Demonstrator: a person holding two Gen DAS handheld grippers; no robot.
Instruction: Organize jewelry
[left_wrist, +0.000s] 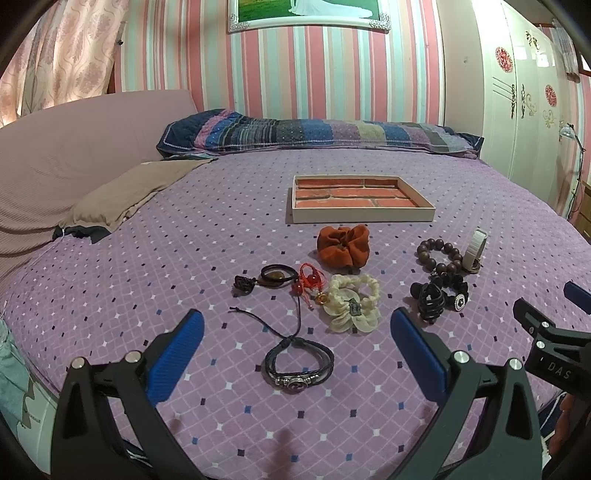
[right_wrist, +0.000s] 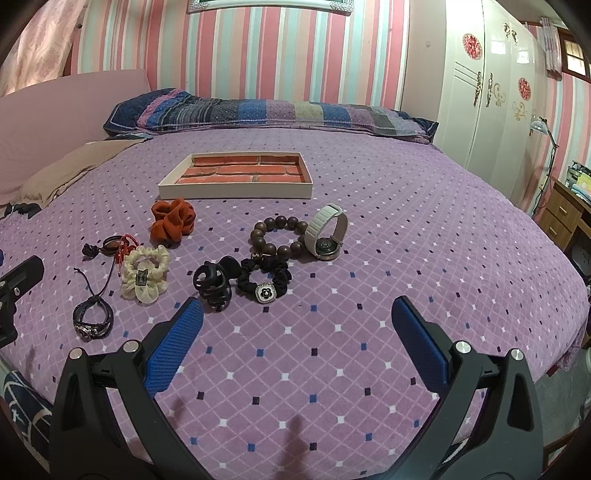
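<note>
Left wrist view: left gripper (left_wrist: 297, 345) jaws apart over leather bracelet (left_wrist: 298, 363); right gripper (right_wrist: 297, 334) jaws apart, nothing held, w/ tray (right_wrist: 236, 180) beyond.

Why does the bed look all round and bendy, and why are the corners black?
In both wrist views, the fisheye lens bows the purple bedspread and darkens the corners. In the right wrist view, the wardrobe leans and glares. The tray stays sharp in the left wrist view.
</note>
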